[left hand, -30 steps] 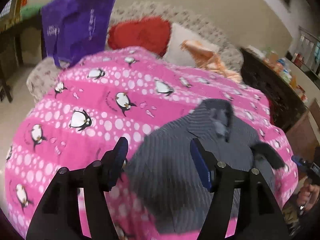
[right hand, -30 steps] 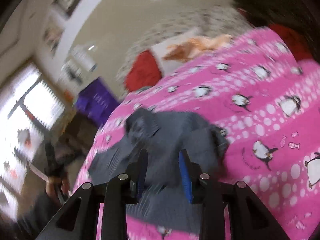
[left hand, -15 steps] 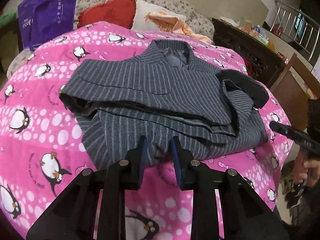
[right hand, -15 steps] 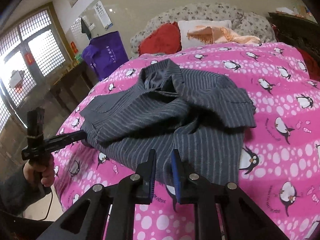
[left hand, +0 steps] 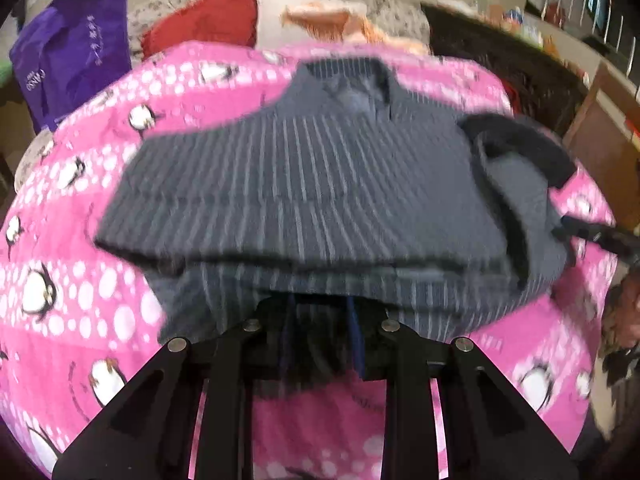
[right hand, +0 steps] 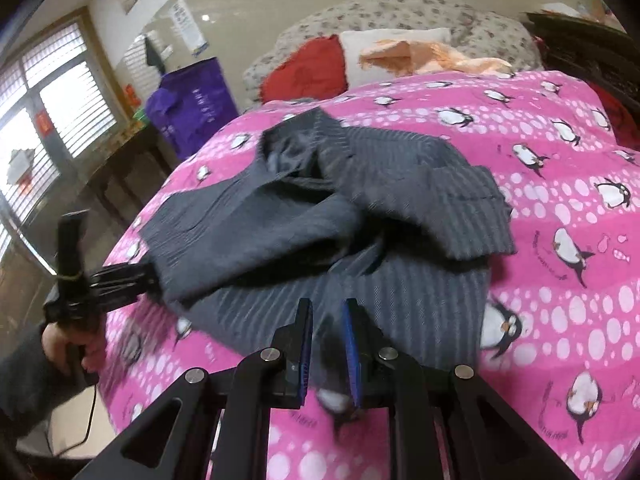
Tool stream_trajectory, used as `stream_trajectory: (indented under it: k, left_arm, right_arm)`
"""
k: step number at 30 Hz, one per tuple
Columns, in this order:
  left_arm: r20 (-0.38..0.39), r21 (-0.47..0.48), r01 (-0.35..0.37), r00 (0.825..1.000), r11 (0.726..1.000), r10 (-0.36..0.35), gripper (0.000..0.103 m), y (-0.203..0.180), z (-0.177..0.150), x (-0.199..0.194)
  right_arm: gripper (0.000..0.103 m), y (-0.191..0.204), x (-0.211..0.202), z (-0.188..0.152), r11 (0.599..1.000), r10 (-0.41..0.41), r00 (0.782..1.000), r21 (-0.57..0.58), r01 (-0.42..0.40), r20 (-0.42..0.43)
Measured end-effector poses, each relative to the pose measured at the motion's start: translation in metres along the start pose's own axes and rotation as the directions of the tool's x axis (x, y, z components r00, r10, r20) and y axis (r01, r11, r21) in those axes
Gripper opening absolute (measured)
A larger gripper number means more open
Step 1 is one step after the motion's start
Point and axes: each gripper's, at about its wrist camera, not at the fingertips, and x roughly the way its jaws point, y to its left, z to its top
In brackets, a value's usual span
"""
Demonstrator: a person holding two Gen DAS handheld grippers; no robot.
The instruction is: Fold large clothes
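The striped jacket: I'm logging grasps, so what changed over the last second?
Both tools closed in on the striped jacket. The left tool and right tool now pinch its near hem, which is gathering between the fingers. The jacket's upper part, the pink penguin blanket and the pillows stayed put.

A pink penguin-print quilt [right hand: 540, 208] covers the bed. At its head lie a red fuzzy cushion [right hand: 306, 68], a white pillow [right hand: 384, 40] and a crumpled orange cloth [right hand: 432, 54]. A purple fabric bag [left hand: 72, 64] stands beside the bed.
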Motion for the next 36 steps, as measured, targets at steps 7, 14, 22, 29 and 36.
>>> stream_trajectory:
  k: [7,14,22,29,36]
  left_arm:
    - [0.028,-0.120,-0.012,1.000,0.993,0.015,0.023,0.026,0.038,0.023]
    - [0.038,-0.315,-0.026,0.999,0.949,0.040,0.023,0.066,0.097,0.062]
    - [0.114,-0.513,-0.120,0.972,0.850,0.205,0.024,0.102,0.127,0.057]
    - [0.069,-0.481,-0.127,0.981,0.868,0.182,0.024,0.096,0.102,0.069]
    - [0.080,-0.403,-0.165,0.973,0.900,0.215,0.033,0.072,0.066,0.057]
  right_arm:
    - [0.015,-0.017,0.048,0.031,1.000,0.013,0.998,0.016,-0.012,-0.058]
    - [0.015,-0.025,0.089,0.090,1.000,0.006,1.000,-0.003,-0.006,-0.026]
    - [0.015,-0.037,0.101,0.161,0.992,-0.127,0.981,0.046,0.121,0.150]
    - [0.015,-0.030,0.076,0.146,0.996,-0.094,0.984,0.002,0.094,0.153]
    - [0.033,-0.004,0.097,0.139,0.974,-0.050,0.999,-0.222,0.046,-0.014]
